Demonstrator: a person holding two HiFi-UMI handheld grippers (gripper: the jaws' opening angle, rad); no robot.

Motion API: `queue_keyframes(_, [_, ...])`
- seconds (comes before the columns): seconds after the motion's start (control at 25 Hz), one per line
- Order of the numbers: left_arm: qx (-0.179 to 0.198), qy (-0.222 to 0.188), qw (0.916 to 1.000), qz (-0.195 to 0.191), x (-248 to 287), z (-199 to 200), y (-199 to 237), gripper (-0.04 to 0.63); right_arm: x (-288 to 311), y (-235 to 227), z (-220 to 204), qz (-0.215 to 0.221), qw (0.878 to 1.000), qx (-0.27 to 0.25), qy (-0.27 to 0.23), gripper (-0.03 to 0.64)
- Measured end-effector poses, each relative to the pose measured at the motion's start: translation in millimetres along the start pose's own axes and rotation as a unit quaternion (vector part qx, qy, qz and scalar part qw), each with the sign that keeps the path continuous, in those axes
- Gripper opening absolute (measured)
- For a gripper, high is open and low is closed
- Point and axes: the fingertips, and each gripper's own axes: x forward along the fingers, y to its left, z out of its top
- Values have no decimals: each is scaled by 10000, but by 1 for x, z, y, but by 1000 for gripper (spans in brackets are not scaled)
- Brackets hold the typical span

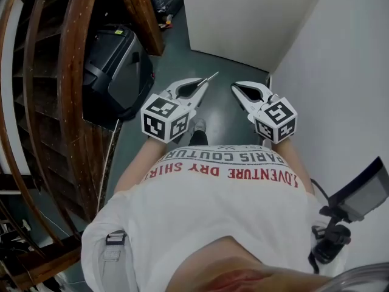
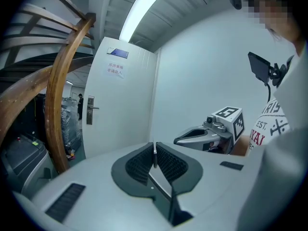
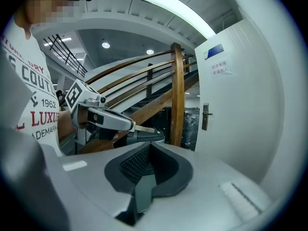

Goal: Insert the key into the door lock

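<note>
Two claws — left claw (image 1: 201, 85) pinching the key (image 1: 212, 77), right claw (image 1: 237, 90) pressed together.

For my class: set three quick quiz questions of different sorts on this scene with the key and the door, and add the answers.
1. Multiple choice: which gripper holds the key? A. the left gripper. B. the right gripper. C. neither.
2. True or false: the key is already inserted in the white door.
3. Fill in: the right gripper's jaws are ___, with nothing between them.
Key: 1 A. 2 false: the key is held in the air, well short of the door. 3 shut.
</note>
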Motion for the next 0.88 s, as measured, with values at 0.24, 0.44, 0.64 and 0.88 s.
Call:
queue_keyframes(0.24, [-82, 62, 9999, -60, 52, -6, 76, 23, 70, -57, -18, -41, 9998, 102, 135, 2])
queue_keyframes(0.44, [-72, 214, 9996, -141, 132, 9, 179, 23, 156, -151, -16, -191, 9993, 295, 137, 2])
queue_keyframes(0.64, [-166, 344, 9990, -222, 214, 50, 301, 23, 255, -262, 11, -397, 9978, 491, 210, 2])
queue_keyframes(0.88, [-53, 163, 9997, -173, 274, 115, 417, 23, 351, -357, 66, -501, 9983, 286, 108, 3])
